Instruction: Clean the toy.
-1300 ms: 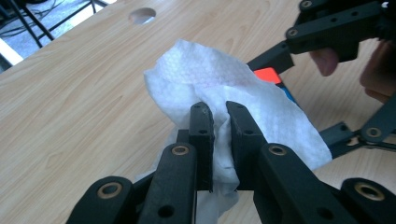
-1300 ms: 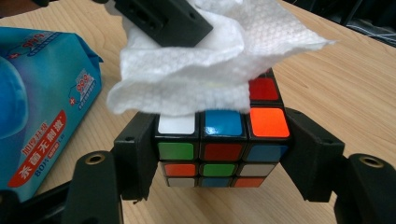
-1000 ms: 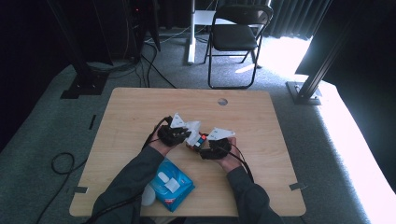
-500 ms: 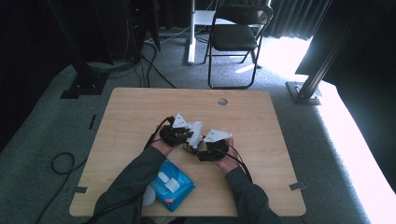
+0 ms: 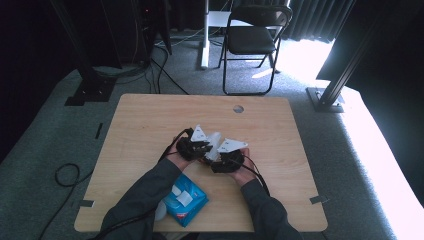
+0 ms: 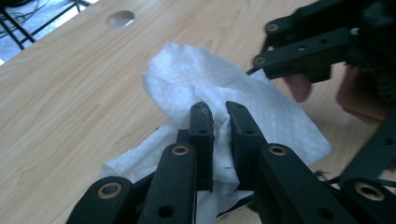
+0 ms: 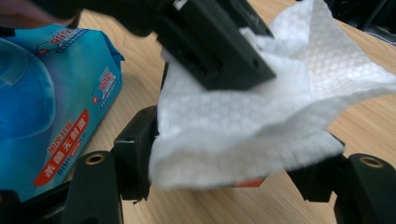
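At mid-bench (image 5: 150,125) we hold both grippers close together over a white wipe (image 6: 196,88); our left gripper (image 6: 218,109) has its fingers clamped on a fold of the wipe, which bunches up off the wood; our right gripper (image 5: 227,159) sits just beside it, the wipe draped over its fingers, and we cannot tell their state; a blue pack (image 5: 186,199) lies nearer us
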The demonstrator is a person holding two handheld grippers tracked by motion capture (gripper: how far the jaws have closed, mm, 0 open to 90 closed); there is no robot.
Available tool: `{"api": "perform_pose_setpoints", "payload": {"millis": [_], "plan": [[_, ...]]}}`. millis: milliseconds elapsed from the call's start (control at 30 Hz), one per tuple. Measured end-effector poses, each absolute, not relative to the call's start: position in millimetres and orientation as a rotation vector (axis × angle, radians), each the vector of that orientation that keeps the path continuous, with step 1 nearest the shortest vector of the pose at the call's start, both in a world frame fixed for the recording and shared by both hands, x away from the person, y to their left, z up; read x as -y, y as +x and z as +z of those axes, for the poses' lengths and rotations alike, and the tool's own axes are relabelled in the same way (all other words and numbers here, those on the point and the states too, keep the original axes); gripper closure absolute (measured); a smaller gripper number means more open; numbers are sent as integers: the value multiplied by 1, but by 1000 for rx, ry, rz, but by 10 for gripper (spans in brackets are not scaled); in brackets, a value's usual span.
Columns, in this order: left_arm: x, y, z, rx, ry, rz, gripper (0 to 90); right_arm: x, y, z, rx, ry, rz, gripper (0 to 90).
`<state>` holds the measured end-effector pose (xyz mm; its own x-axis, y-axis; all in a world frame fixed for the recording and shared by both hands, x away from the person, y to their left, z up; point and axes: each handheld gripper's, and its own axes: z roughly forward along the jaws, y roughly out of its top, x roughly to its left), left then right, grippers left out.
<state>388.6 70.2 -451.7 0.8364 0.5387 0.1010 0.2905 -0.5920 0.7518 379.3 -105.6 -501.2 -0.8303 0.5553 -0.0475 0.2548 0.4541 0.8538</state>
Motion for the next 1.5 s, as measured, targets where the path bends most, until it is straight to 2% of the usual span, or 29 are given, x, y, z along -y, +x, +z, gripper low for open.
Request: {"api": "perform_pose_setpoints", "payload": {"millis": [367,1100,1500], "plan": [[-64,383,-450,-570,2234,394,820,108,380,-500,-2374,702,1328,343],[-99,387,-452,-650,2219,424,820,118,385,-500,-2342,769,1293,343],[-100,384,-456,-647,2238,427,820,120,387,-499,-2320,817,1280,343]]}}
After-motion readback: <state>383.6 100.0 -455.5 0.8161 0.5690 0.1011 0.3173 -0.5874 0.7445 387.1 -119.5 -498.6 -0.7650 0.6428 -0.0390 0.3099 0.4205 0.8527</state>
